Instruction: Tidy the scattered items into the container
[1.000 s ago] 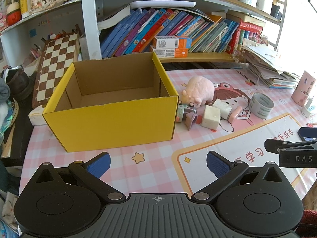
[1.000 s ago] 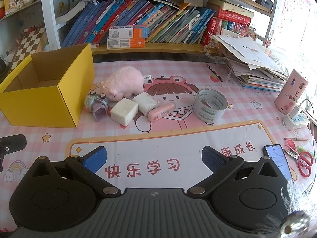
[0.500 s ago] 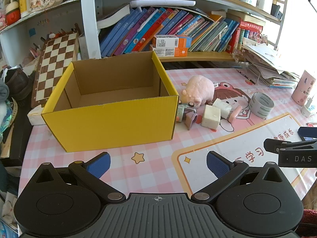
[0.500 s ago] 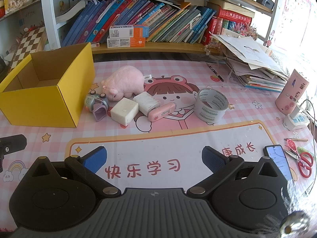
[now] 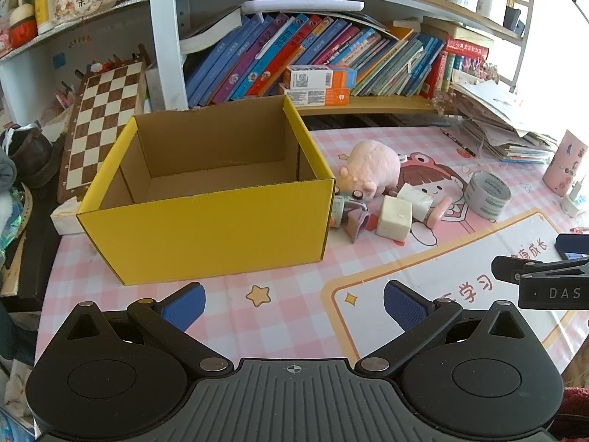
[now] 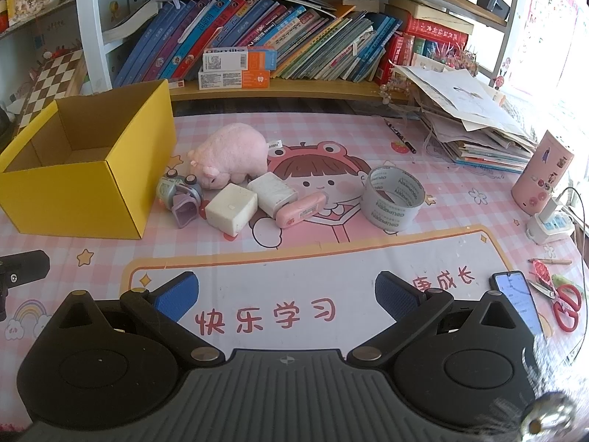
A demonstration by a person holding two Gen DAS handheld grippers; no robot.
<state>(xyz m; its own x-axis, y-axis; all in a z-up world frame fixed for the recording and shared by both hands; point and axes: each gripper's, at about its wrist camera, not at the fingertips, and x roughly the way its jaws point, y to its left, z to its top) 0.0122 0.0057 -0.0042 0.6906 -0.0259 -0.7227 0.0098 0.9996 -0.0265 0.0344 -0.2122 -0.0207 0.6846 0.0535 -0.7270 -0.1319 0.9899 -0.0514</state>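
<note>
An empty yellow cardboard box (image 5: 206, 228) (image 6: 84, 199) stands open on the pink table mat. To its right lies a cluster: a pink plush pig (image 6: 232, 154) (image 5: 371, 165), a small toy camera (image 6: 176, 188), a lilac piece (image 6: 186, 213), two white blocks (image 6: 231, 208) (image 6: 271, 192), a pink eraser-like case (image 6: 302, 209) and a grey tape roll (image 6: 392, 199) (image 5: 486, 194). My left gripper (image 5: 294, 304) is open in front of the box, holding nothing. My right gripper (image 6: 286, 296) is open over the mat's lettering, well short of the cluster.
A bookshelf (image 6: 279, 40) runs behind the table, with a paper stack (image 6: 475, 125) at right. A pink cylinder (image 6: 543, 175), charger (image 6: 548, 224), phone (image 6: 517, 300) and red scissors (image 6: 567, 304) sit at the right edge. A chessboard (image 5: 105, 125) leans left of the box.
Both views have shifted only slightly; the right gripper has edged a little forward. Nothing on the table has moved and both grippers stay open.
</note>
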